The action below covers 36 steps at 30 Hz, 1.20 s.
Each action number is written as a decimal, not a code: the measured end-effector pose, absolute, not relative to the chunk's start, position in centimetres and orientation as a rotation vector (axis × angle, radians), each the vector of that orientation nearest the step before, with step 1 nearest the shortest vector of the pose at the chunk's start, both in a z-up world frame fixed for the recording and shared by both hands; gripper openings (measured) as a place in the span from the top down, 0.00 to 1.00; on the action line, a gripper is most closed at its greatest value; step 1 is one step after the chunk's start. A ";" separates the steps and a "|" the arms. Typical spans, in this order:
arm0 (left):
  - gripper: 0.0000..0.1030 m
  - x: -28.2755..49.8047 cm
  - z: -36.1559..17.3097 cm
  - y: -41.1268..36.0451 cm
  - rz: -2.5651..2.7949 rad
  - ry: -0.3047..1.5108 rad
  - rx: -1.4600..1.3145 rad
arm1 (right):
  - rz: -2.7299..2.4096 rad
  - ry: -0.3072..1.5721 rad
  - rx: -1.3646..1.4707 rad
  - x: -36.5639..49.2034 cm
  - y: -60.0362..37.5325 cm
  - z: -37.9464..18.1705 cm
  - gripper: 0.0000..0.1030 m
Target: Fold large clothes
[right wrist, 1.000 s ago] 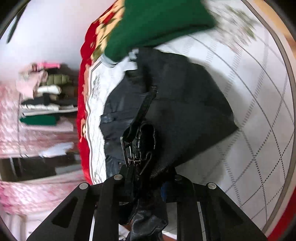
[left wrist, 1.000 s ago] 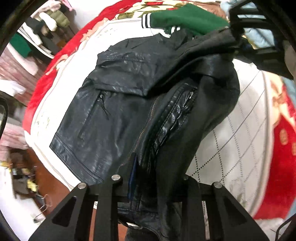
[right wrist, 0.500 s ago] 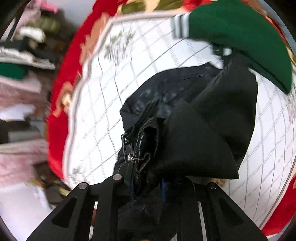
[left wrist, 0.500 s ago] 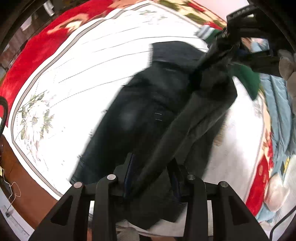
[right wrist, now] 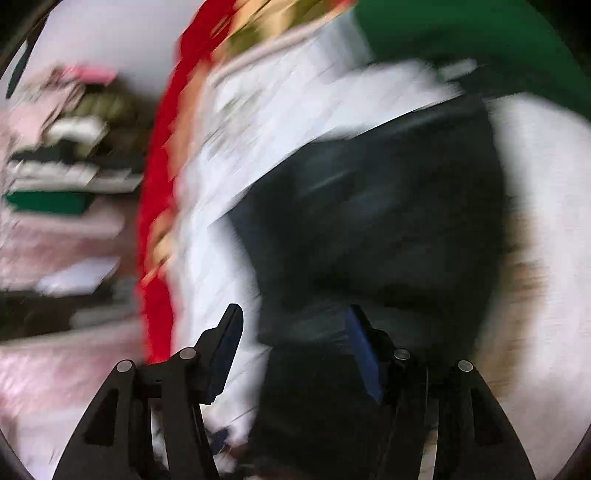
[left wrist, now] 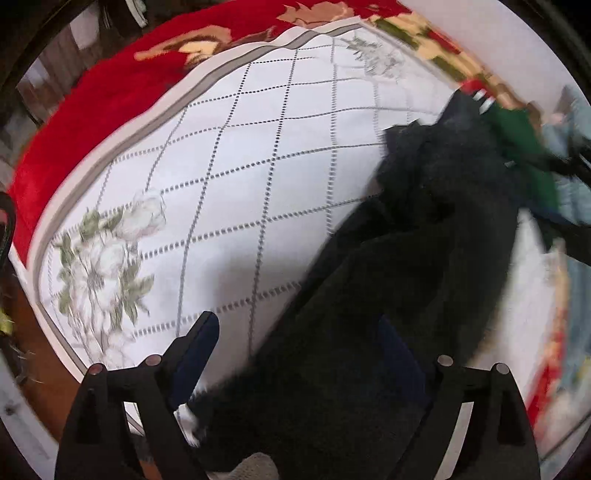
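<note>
My left gripper (left wrist: 299, 339) points down at the bed. Its jaws have just been opening and now stand wide apart. The black jacket (left wrist: 424, 258) lies loose between them, nearer the right finger, and the left pad (left wrist: 195, 350) is bare and does not press on it. So my left gripper holds nothing.

My right gripper (right wrist: 291, 339) has also just been opening its jaws. They stand about half open. The black jacket (right wrist: 388, 221) sits in the gap by the right pad (right wrist: 364, 354), but the left pad (right wrist: 225, 350) is clear of it, with white cover showing between. This view is very blurry, so I cannot see the small parts of the jacket.

The jacket lies on the white quilt (left wrist: 240, 184), which has dotted lines like diamonds and a pale flower (left wrist: 103, 266) printed near one corner. A red blanket (left wrist: 92, 99) shows under the quilt, along its edge. A green garment (left wrist: 524, 147) lies just past the far end of the jacket, touching it. In the right view the green garment (right wrist: 480, 33) is at the top, and a blurry pile of folded clothes (right wrist: 66, 147) sits off to the left, well apart from the bed
</note>
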<state>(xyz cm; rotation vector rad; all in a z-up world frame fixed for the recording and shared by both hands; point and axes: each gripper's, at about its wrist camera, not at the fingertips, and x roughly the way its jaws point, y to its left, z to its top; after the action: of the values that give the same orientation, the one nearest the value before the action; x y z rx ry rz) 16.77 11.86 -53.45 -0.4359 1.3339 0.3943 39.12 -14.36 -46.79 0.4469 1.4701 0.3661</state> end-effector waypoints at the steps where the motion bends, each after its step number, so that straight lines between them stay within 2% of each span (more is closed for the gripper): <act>1: 0.14 17.2 -54.8 11.6 0.446 1.363 -0.378 | 0.296 1.451 0.432 39.4 -16.6 -47.1 0.42; 4: 0.12 17.0 -58.2 12.5 0.473 1.431 -0.414 | 0.146 1.460 0.458 40.5 -22.1 -49.8 0.42; 8: 0.08 16.9 -58.6 12.6 0.465 1.429 -0.394 | 0.224 1.519 0.659 42.3 -24.7 -56.4 0.42; 10: 0.08 17.4 -58.5 12.5 0.464 1.436 -0.383 | 0.303 1.506 0.714 42.8 -24.1 -58.4 0.34; 11: 0.08 17.5 -58.2 12.4 0.466 1.439 -0.369 | 0.321 1.475 0.701 42.8 -23.8 -58.2 0.35; 12: 0.08 17.7 -57.9 12.3 0.468 1.438 -0.354 | 0.325 1.438 0.664 42.6 -23.5 -57.8 0.40; 13: 0.08 17.7 -57.6 12.2 0.473 1.437 -0.338 | 0.327 1.421 0.629 42.3 -23.1 -57.4 0.59; 14: 0.08 17.6 -57.0 12.1 0.481 1.436 -0.319 | 0.329 1.405 0.619 41.7 -23.3 -56.9 0.74; 16: 0.08 17.5 -55.7 11.4 0.480 1.429 -0.291 | 0.290 1.373 0.737 40.1 -26.0 -55.6 0.83; 17: 0.08 17.5 -55.1 11.0 0.473 1.431 -0.280 | 0.264 1.367 0.757 39.2 -26.8 -55.2 0.84; 23: 0.08 16.2 -52.0 5.6 0.348 1.475 -0.266 | -0.138 1.393 0.739 26.1 -37.6 -49.9 0.85; 26: 0.08 15.9 -51.5 2.0 0.286 1.469 -0.198 | -0.262 1.454 0.726 20.3 -41.4 -50.6 0.85; 30: 0.08 17.3 -51.2 -2.9 0.215 1.477 -0.138 | -0.273 1.562 0.816 16.3 -45.3 -52.8 0.75; 32: 0.08 17.8 -50.6 -4.5 0.196 1.455 -0.122 | -0.242 1.603 0.826 15.7 -46.5 -52.0 0.64; 36: 0.08 20.2 -51.1 -6.4 0.164 1.419 -0.107 | -0.164 1.591 0.713 15.2 -46.5 -47.1 0.64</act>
<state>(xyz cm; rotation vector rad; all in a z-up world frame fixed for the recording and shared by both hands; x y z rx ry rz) 20.25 -6.38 -51.11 -0.1067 1.4189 0.1636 15.15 -46.52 -47.14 0.7131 1.5915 -0.1638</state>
